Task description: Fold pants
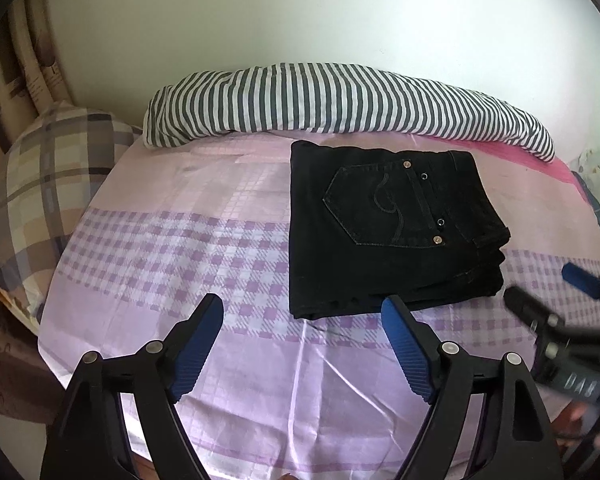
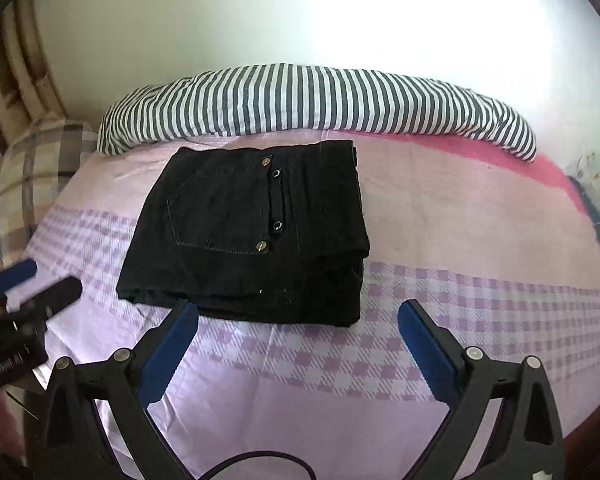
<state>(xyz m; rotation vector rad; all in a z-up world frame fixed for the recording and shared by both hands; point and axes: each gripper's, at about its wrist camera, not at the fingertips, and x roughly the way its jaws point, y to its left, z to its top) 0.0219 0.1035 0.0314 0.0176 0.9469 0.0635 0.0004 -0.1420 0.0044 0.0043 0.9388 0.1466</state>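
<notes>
Black pants (image 1: 384,232), one folded stack, lie on your bed sheet (image 1: 180,248) before two spread, empty grippers, left gripper (image 1: 302,344) and right gripper (image 2: 298,340).

Pale wall (image 1: 260,12) behind checked bedsheet (image 1: 180,240), striped bolster (image 1: 320,96) (curtain (image 1: 28,52) perhaps, left).

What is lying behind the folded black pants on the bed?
Behind the folded black pants a striped pillow lies along the wall, resting on the pink and purple checked bedsheet. What is under the pants is covered.
</notes>
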